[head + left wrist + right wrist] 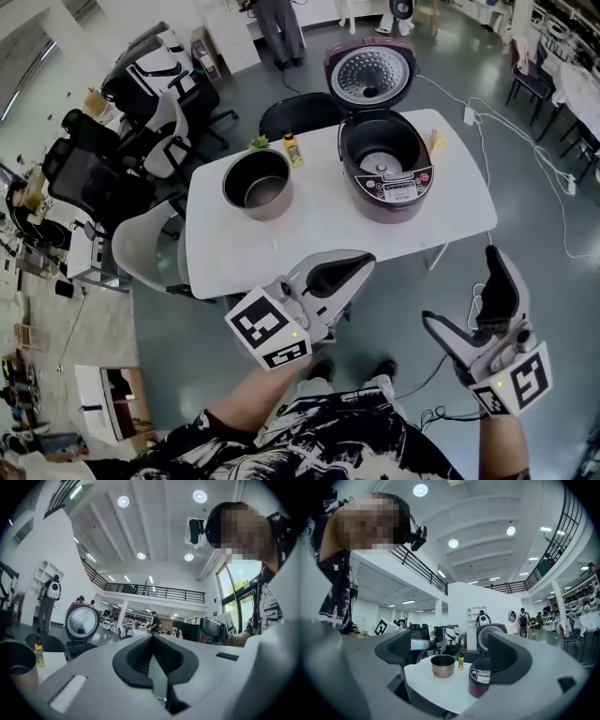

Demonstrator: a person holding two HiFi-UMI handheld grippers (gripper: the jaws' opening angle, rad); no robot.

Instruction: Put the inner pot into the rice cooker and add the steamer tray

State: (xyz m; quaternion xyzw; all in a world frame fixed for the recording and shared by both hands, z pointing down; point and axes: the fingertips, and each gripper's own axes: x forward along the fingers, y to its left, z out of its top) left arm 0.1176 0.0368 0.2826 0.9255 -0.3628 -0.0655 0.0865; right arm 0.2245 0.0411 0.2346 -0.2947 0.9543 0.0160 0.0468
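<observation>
The metal inner pot (257, 183) stands empty on the left half of the white table (309, 234). To its right sits the maroon rice cooker (384, 169) with its lid (368, 75) raised and its well empty. No steamer tray shows in any view. My left gripper (361, 262) is shut and empty, held below the table's near edge. My right gripper (459, 286) is open and empty, over the floor to the right. The right gripper view frames the pot (443, 665) and cooker (480, 679) between the jaws of the right gripper (454, 653). The left gripper (152, 639) points upward, with the cooker lid (82, 623) at the left.
A small yellow bottle (293, 150) stands between pot and cooker at the table's far edge. Office chairs (150, 122) crowd the left side, and a black chair (300, 112) sits behind the table. Cables (525, 150) run across the floor on the right. A person (279, 28) stands far back.
</observation>
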